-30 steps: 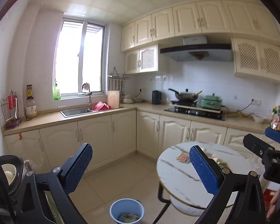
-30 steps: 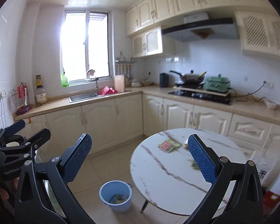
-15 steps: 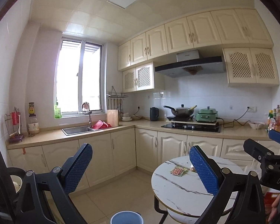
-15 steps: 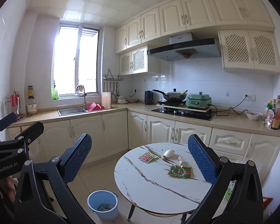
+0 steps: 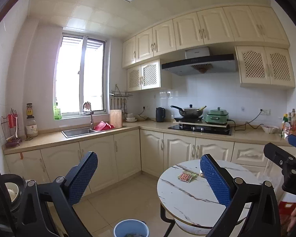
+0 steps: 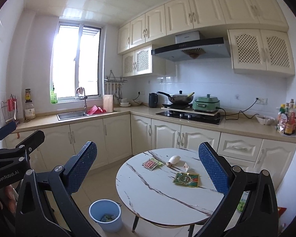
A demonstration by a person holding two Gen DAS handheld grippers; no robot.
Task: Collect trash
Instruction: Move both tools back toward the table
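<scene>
Tongs, left and right, gape empty above round marble table bearing crinkled wrappers.

Each handheld tool is a black plastic frame with two long angled arms. The left gripper and the right gripper both end in flat fingers faced with blue pads of dimpled, grid-like texture. Round silver screws sit at the arm pivots. At the left edge of the right wrist view, the other tool's black body carries white lettering reading "GenRobot.AI".
</scene>
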